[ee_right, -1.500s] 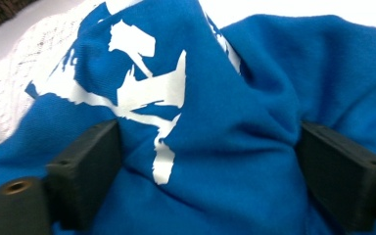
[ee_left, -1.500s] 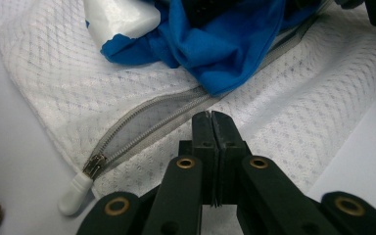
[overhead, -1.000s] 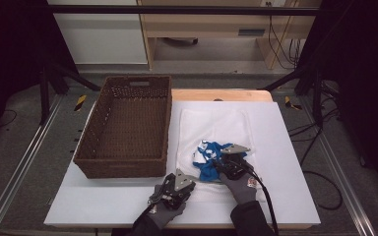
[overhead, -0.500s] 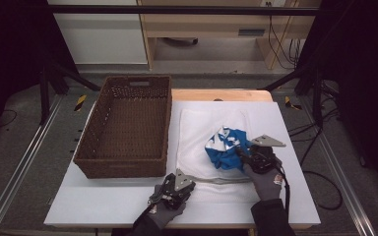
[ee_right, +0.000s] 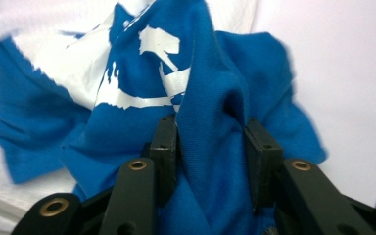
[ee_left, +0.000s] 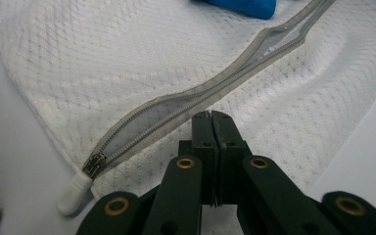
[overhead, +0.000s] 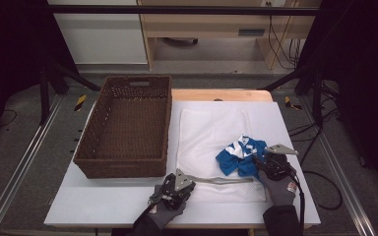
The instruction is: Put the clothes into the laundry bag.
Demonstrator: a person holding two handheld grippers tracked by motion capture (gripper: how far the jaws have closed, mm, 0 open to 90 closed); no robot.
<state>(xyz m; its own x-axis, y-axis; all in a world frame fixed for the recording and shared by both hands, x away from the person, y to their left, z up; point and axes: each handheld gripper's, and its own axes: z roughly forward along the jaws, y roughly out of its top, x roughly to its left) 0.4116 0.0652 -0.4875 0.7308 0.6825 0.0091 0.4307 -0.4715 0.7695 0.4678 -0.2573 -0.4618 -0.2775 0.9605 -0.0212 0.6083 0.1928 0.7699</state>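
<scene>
Bunching limply over the white mesh laundry bag [overhead: 211, 132] on the table [overhead: 103, 201], the blue garment [overhead: 238, 156] is looking light and soft, the right gripper [ee_right: 210, 142] jaws pinching a thick fold, the left gripper [ee_left: 210, 122] jaws closed, seemingly pinning the bag's edge beside its open zipper [ee_left: 196, 100].

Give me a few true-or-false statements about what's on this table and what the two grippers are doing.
1. The basket holds folded clothes. False: nothing lies in it.
2. The right gripper has blue cloth between its jaws. True.
3. The mesh bag has its zipper fully closed. False: it gapes open.
4. The left gripper has its jaws pressed together at the bag's edge. True.
5. The blue cloth lies inside the basket. False: it rests on the mesh bag.
</scene>
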